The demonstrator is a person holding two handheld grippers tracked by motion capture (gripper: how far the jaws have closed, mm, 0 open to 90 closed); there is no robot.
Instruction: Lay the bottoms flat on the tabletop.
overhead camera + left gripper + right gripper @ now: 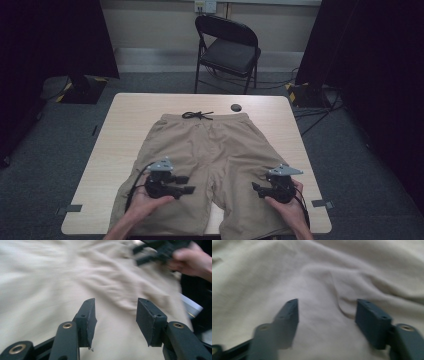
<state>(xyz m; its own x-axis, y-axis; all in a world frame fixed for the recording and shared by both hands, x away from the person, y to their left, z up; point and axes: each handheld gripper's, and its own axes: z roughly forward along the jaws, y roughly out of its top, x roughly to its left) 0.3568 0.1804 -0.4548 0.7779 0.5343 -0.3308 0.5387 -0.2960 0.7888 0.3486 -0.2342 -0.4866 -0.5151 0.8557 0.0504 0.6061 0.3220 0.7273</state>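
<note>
Khaki shorts [205, 160] lie flat on the table [125, 130], waistband and black drawstring [197, 115] away from you, leg hems hanging off the near edge.

Your left gripper [182, 184] hovers over the left leg and your right gripper [256, 188] over the right leg, both with jaws apart and gripping nothing. Closing now, you could catch just the top layer or a loose wrinkle; the overhanging hems could then drag the shorts off the table.
</note>
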